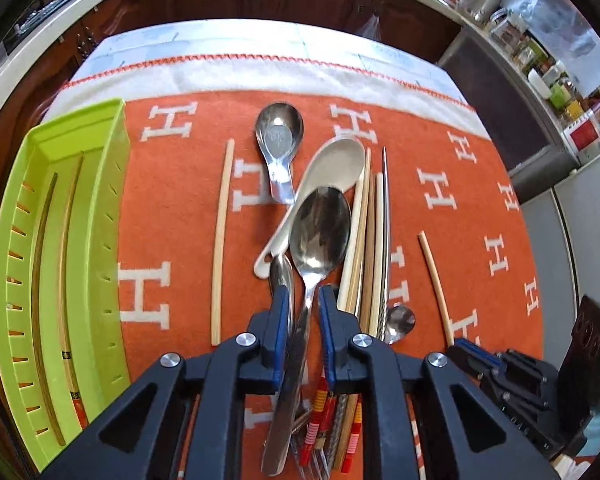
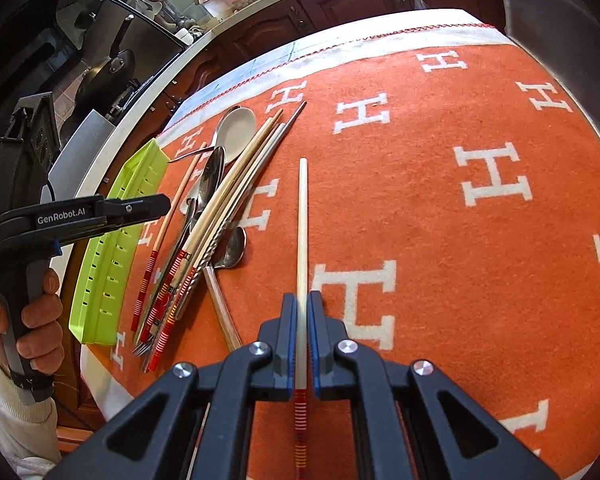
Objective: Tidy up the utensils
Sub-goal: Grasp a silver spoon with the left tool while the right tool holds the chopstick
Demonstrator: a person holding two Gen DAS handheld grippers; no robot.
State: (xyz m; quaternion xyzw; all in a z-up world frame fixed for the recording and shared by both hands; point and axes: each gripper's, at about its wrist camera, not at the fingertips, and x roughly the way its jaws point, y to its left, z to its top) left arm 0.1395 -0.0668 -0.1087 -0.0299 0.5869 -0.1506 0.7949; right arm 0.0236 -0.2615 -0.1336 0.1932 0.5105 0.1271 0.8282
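My left gripper [image 1: 305,300] points down over a utensil pile, its blue pads closed on the handle of a large steel spoon [image 1: 320,228]. A white ceramic spoon [image 1: 332,168], a steel soup spoon [image 1: 278,132], a bundle of chopsticks [image 1: 370,240] and a small spoon [image 1: 400,320] lie around it. One chopstick [image 1: 222,240] lies apart to the left. The lime green tray [image 1: 116,128] at far left holds two chopsticks [image 1: 66,260]. My right gripper [image 2: 302,308] is shut on a white chopstick [image 2: 302,220] with a red-striped end, low over the orange cloth [image 2: 420,200].
The orange cloth with white H letters covers the table, whose far edge has a white band. Dark wooden cabinets stand beyond it. A pan [image 2: 108,72] sits on the stove at left, and jars [image 1: 540,60] crowd a counter at right. A hand [image 2: 36,312] holds the left gripper's handle.
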